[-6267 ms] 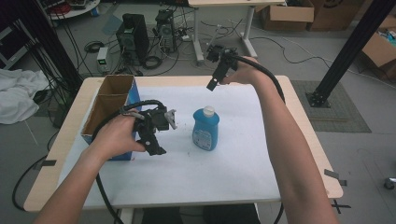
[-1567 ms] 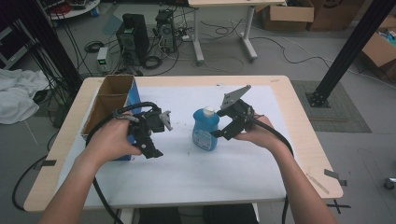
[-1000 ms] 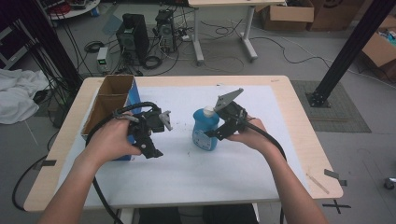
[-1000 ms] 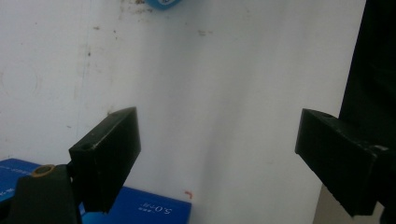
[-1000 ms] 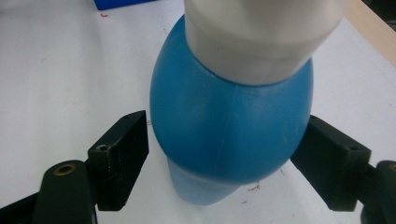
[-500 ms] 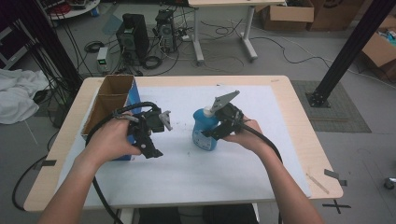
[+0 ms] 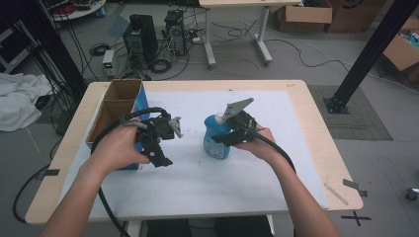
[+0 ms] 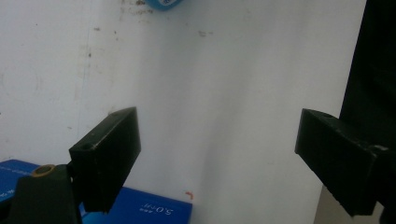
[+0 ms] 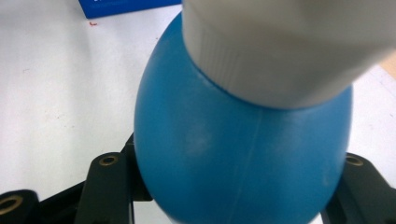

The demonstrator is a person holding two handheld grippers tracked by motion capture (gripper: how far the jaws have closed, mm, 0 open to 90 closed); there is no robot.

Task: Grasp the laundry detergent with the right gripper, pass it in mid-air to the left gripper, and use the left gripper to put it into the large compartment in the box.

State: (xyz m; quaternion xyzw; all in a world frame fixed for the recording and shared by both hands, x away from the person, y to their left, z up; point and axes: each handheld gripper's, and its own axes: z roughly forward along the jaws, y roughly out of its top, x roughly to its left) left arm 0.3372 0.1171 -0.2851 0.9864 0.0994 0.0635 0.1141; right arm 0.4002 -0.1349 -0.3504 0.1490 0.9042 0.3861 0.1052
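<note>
Right gripper (image 7: 228,137) now closer against the upright blue plastic bottle with white cap (image 7: 216,138) at mid-table (jaws flanking it, grip uncertain), left gripper (image 8: 224,158) spread wide beside the blue cardboard box (image 7: 140,106).

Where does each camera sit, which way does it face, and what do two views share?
High view: above the person's side, facing forward and down on the table; both forearms, left tool, right tool.
Left gripper view: on the left tool, facing the white mat; its open jaws.
Right gripper view: on the right tool, facing the blue bottle between its jaws.
Shared: bottle, blue box.
</note>
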